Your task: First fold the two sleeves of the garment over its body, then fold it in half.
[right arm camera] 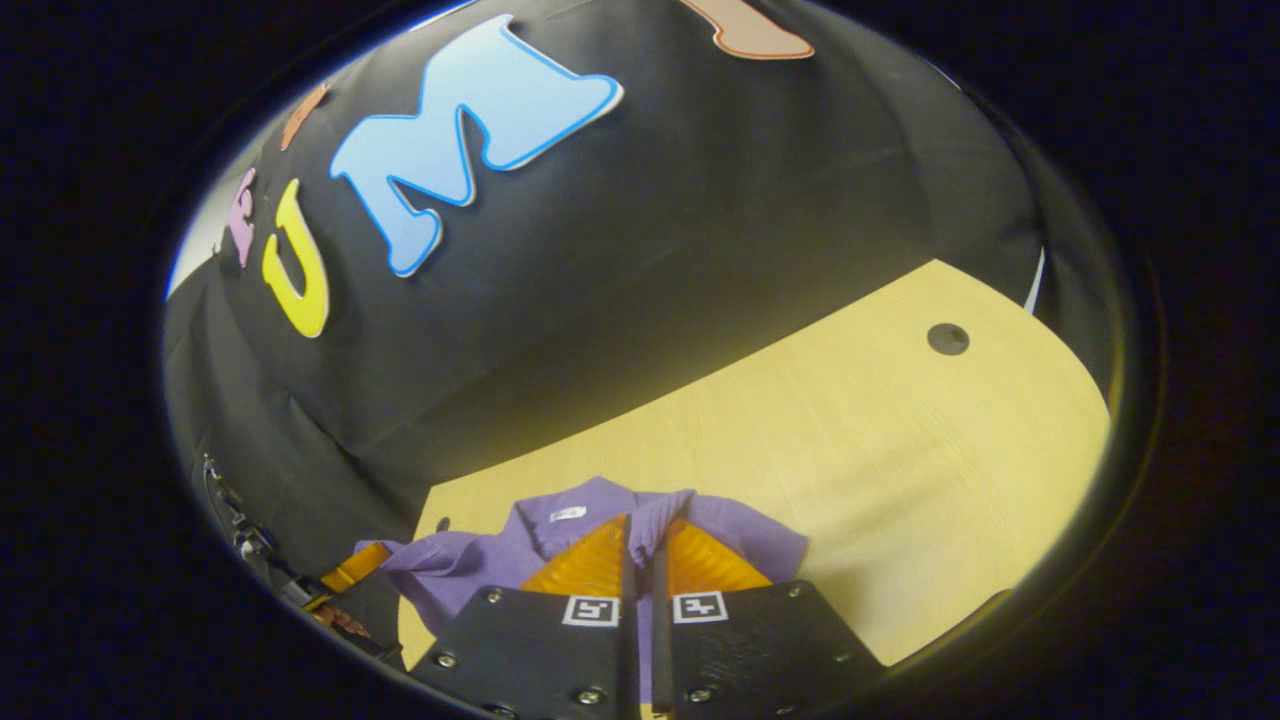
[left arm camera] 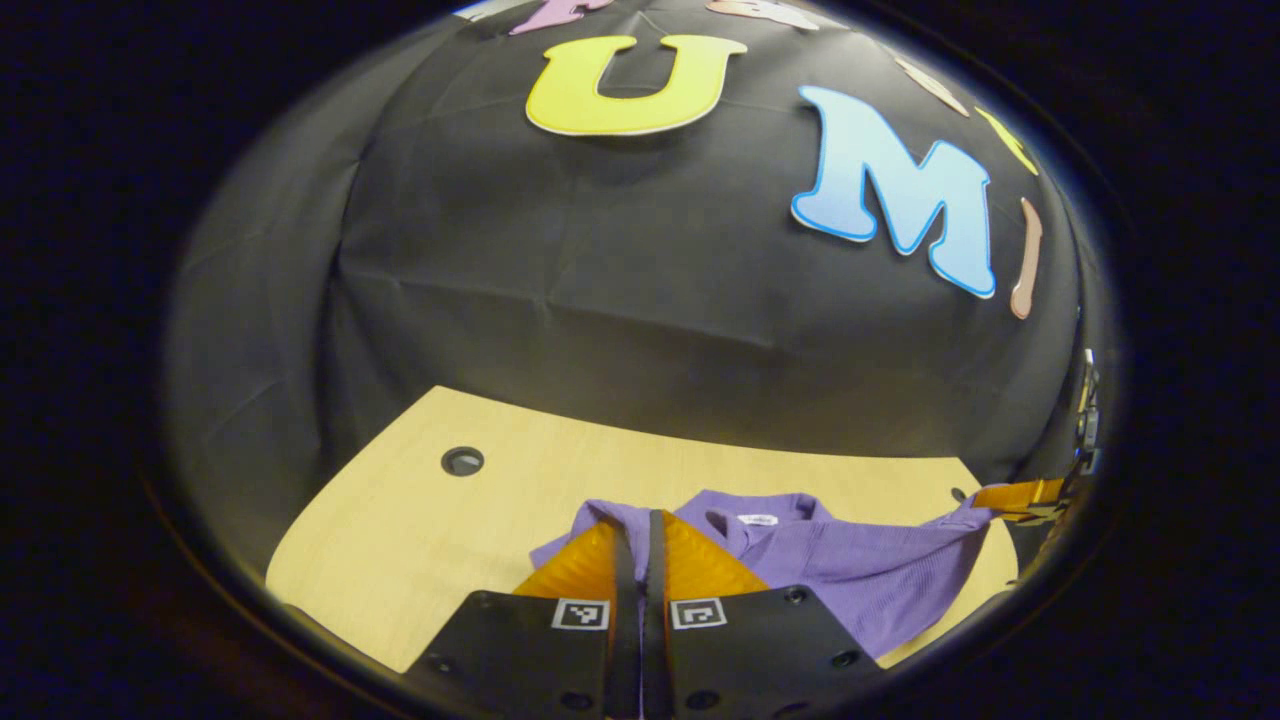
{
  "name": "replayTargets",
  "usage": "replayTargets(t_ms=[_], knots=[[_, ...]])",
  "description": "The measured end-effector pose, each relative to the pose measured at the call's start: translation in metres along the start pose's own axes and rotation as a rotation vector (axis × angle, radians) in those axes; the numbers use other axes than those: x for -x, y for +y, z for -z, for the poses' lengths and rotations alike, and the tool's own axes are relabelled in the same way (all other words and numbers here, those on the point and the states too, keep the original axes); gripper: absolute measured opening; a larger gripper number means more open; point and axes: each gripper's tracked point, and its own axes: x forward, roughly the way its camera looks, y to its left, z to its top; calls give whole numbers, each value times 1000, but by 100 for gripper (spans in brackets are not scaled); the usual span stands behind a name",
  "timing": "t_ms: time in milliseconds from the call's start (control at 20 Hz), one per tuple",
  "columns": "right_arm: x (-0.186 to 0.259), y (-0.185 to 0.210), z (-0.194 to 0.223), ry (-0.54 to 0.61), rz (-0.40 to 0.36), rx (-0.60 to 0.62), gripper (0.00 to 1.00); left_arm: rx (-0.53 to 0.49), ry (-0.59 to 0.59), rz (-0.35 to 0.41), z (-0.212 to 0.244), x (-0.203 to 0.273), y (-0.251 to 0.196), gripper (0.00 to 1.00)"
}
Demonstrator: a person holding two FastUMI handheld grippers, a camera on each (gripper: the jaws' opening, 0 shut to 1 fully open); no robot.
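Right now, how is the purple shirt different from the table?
The shirt is purple; the table is pale wood. The shirt is wrinkled; the table is flat and smooth. The left gripper and right gripper pinch the shirt in shut jaws; neither grips the table.

the garment (left arm camera: pixel 850 560) lies on the table (left arm camera: pixel 420 540), collar toward the booth wall. my left gripper (left arm camera: pixel 640 560) is closed on cloth at one side of it, my right gripper (right arm camera: pixel 640 560) on the other, each just before the collar.
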Motion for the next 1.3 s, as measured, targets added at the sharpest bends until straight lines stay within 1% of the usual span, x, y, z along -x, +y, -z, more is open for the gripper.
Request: replayTargets(t_ms=[150,350,450,550,600,650,750,800,850,950,1000,1050,1100,1150,1200,1300], knots=[[-23,-9,-1,7,14,-19,5,-12,12,-24,9,-17,5,8],[-50,-27,5,31,57,-19,5,-45,7,-49,15,-33,10,8],[-59,-37,7,36,85,-5,5,-65,3,-72,16,-41,12,8],[-60,-36,3,35,94,5,5,-81,7,-87,20,-45,11,9],[-59,-37,4,36,101,15,0,-87,4,-98,20,-46,12,12],[-60,-38,6,36,109,30,7,-91,1,-100,20,-47,10,16],[-58,-37,7,35,120,59,8,-88,-7,-103,17,-44,7,23],[-57,-36,7,32,124,71,14,-84,-9,-99,16,-42,5,27],[-50,-32,4,24,118,82,16,-81,-12,-93,14,-41,3,39],[-45,-30,-2,1,129,117,28,-96,-25,-90,8,-36,2,65],[-38,-25,-4,-14,134,136,36,-106,-38,-92,3,-34,1,78],[-30,-22,-7,-26,145,155,42,-108,-54,-88,-3,-30,0,79],[-23,-18,-11,-42,150,169,58,-106,-69,-83,-11,-24,-2,83],[-16,-14,-15,-57,151,178,76,-99,-81,-75,-16,-18,-5,83],[-7,-9,-18,-72,156,189,83,-90,-92,-65,-21,-12,-7,88],[13,1,-24,-108,167,221,83,-78,-115,-48,-31,4,-13,88]])
